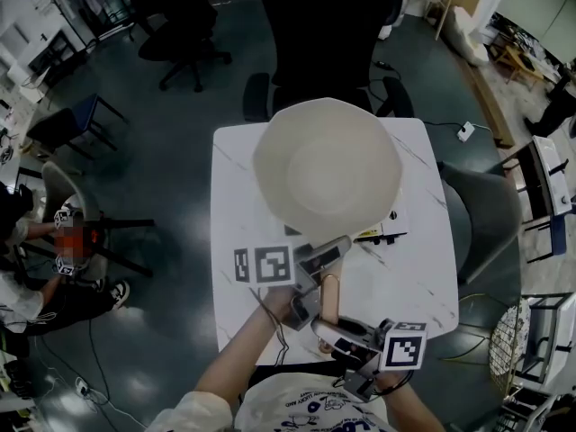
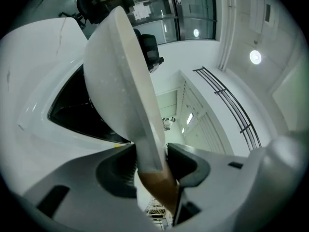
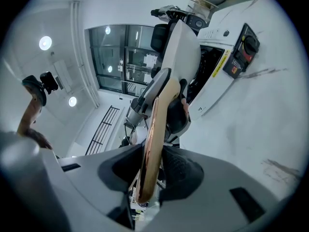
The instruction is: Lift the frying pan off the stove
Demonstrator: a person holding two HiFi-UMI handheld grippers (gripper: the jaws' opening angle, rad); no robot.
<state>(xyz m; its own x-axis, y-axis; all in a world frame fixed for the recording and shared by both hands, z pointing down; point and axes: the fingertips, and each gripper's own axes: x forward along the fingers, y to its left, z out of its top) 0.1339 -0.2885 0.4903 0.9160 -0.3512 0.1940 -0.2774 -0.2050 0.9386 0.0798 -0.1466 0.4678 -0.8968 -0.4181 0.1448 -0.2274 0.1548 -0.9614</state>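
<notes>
Head view: left gripper [image 1: 326, 252] and right gripper [image 1: 331, 329] clamp the frying pan handle [image 1: 329, 297] above the stove [image 1: 382, 235].

Dim and bluish from the head view, brightest on the frying pan [image 1: 328, 165]. Lit by round ceiling lamps [image 3: 45, 43] left of the pan in the right gripper view. Fisheye-bent around the pan, black-cornered, soft below it.

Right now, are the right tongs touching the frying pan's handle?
Touching. The right gripper view shows the handle pinched between the right tongs, with their pads pressing on it from both sides.
</notes>
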